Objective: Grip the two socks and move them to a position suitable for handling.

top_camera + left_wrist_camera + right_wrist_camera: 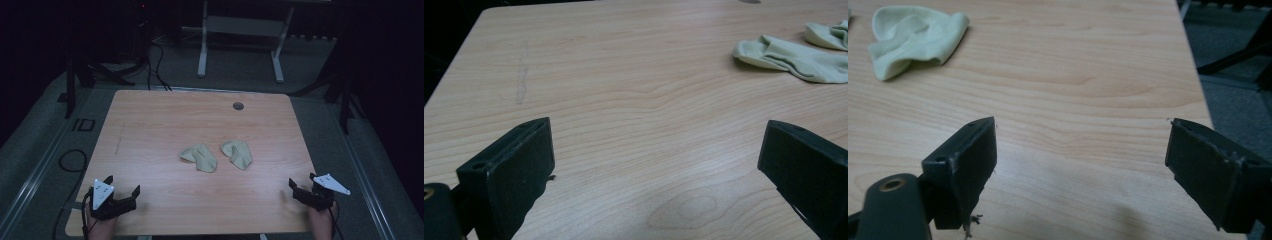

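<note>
Wooden table [150, 130], lit from above, dark room around it. Two pale green socks lie near the middle of the tabletop, side by side, close together but apart. Left sock [200, 157] is crumpled, its opening end toward the left. Right sock [237, 153] is folded over itself. Both lie flat on the wood, untouched.

Left gripper [123, 190] sits at the near left corner of the table, held in the person's hand, jaws spread wide with nothing between them. In the left gripper view the two black jaws frame bare wood; the left sock [791, 57] lies far ahead at upper right, the right sock [829, 34] just past it at the frame edge.

Right gripper [302, 188] sits at the near right edge, jaws likewise spread and empty. In the right gripper view one sock [915, 36] lies well ahead at upper left, probably the right sock, though the framing leaves that uncertain.

Both grippers are well apart from the socks.
</note>
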`<state>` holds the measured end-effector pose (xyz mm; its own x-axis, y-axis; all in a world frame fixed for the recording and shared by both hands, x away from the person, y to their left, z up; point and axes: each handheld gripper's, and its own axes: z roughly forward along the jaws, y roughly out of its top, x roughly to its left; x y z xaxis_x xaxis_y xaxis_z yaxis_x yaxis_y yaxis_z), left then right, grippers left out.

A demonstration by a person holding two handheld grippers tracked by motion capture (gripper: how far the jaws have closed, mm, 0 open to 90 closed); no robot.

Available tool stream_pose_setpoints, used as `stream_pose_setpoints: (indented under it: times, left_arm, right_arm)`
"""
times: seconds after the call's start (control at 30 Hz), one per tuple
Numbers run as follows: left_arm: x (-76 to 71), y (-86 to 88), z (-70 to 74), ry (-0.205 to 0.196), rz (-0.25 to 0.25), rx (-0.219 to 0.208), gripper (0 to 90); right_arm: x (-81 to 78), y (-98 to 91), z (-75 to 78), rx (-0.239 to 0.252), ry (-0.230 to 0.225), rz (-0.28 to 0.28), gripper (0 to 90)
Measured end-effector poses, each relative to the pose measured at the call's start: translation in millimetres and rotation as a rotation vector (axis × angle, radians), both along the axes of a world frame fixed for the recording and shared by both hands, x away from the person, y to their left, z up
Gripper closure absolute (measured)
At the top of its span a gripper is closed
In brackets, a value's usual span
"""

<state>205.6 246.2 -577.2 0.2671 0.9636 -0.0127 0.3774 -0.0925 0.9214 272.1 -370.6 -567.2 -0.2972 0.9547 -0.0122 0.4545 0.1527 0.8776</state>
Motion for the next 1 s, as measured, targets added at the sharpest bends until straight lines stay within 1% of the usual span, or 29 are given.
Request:
stream_pose_setpoints:
  times: [0.03,0.07,0.1,0.13,0.17,0.2,0.23,0.27,0.3,0.33,0.37,0.47,0.53,0.6,0.77,0.87,1.0]
  left_arm:
    - [0.0,0.0,0.0,0.0,0.0,0.0,1.5]
    - [0.1,-0.3,0.0,0.0,-0.003,-0.001,1.5]
    - [0.3,-0.5,0.2,0.002,-0.01,0.0,1.5]
    - [0.3,-1.2,0.4,0.0,-0.011,0.001,1.5]
    - [0.3,-1.2,0.4,0.0,-0.011,0.001,1.5]
    - [1.2,-1.2,1.3,0.007,-0.019,-0.018,1.5]
    - [1.3,-0.9,1.7,0.009,-0.01,-0.033,1.5]
    - [1.5,-1.1,1.7,0.009,-0.006,-0.044,1.5]
    - [1.8,-1.9,1.6,0.01,-0.01,-0.051,1.5]
    - [2.0,-2.8,1.5,0.01,-0.013,-0.048,1.5]
    - [2.3,-3.9,1.5,0.01,-0.016,-0.038,1.5]
    - [2.5,-8.4,2.5,0.007,-0.034,-0.026,1.5]
    - [2.1,-11.1,3.3,0.0,-0.045,-0.015,1.5]
    - [1.6,-12.9,3.7,-0.003,-0.057,-0.013,1.5]
    - [2.6,-14.9,2.8,0.031,-0.098,-0.041,1.5]
    - [3.4,-16.1,2.1,0.042,-0.109,-0.035,1.6]
    - [2.3,-16.9,3.1,0.022,-0.098,-0.032,1.6]
  right_arm:
    - [0.0,0.0,0.0,0.0,0.0,0.0,12.9]
    - [1.9,-0.2,-0.1,0.009,0.025,0.013,13.3]
    - [1.9,-0.2,-0.1,0.009,0.025,0.013,13.3]
    - [3.3,-0.1,-0.3,0.007,0.041,0.021,13.3]
    - [3.3,-0.1,-0.3,0.007,0.041,0.021,13.3]
    - [5.4,2.0,-0.4,-0.005,0.074,0.03,13.6]
    - [6.0,2.4,-0.4,-0.003,0.08,0.034,13.8]
    - [6.8,3.5,-0.1,0.012,0.093,0.046,13.8]
    - [7.4,4.2,0.1,0.016,0.097,0.053,13.9]
    - [8.6,6.3,0.7,0.016,0.112,0.061,13.9]
    - [9.7,7.5,1.1,0.014,0.121,0.07,13.9]
    - [14.0,14.2,4.2,0.003,0.142,0.1,13.9]
    - [17.3,17.2,7.5,0.013,0.15,0.114,13.9]
    - [20.9,20.4,10.1,0.007,0.155,0.118,14.0]
    - [31.0,32.1,15.6,-0.002,0.165,0.13,14.0]
    - [37.4,41.1,17.3,-0.016,0.17,0.143,14.3]
    - [47.2,56.4,19.5,-0.052,0.181,0.169,14.5]
